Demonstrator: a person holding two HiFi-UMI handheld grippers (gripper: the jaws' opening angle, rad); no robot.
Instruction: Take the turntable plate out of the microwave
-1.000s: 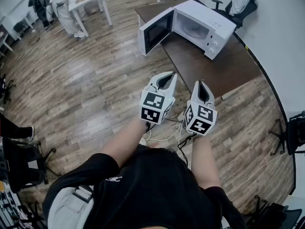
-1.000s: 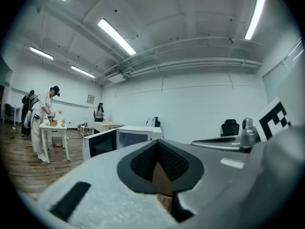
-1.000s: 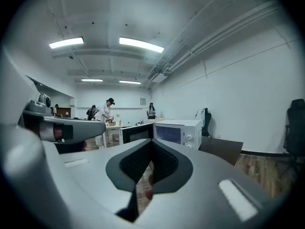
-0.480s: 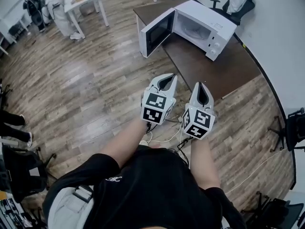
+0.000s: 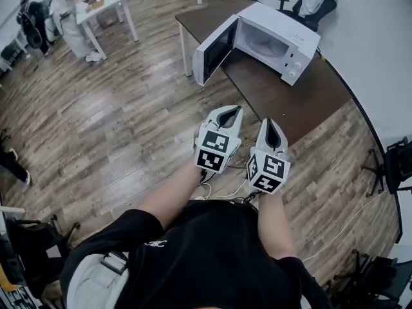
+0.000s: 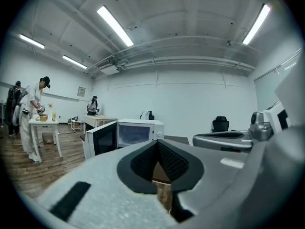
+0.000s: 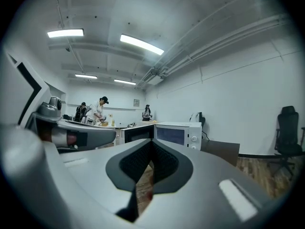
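A white microwave (image 5: 277, 40) stands on a dark brown table (image 5: 302, 98) with its door (image 5: 215, 49) swung open to the left. Inside its cavity the pale turntable plate (image 5: 262, 44) shows faintly. My left gripper (image 5: 226, 111) and right gripper (image 5: 271, 121) are side by side, short of the table's near edge, both shut and empty. The left gripper view shows the microwave (image 6: 138, 132) ahead past the shut left gripper (image 6: 158, 144). The right gripper view also has the microwave (image 7: 178, 133) ahead beyond the shut right gripper (image 7: 151, 147).
A black office chair (image 5: 309, 5) with white cloth over it stands behind the table. People stand at a white table (image 5: 96, 5) at the far left. White cables (image 5: 225, 185) lie on the wooden floor under my arms. A white wall (image 5: 380, 50) runs along the right.
Both grippers and the view have moved forward toward the table; the microwave sits slightly closer. The jaws stay shut.
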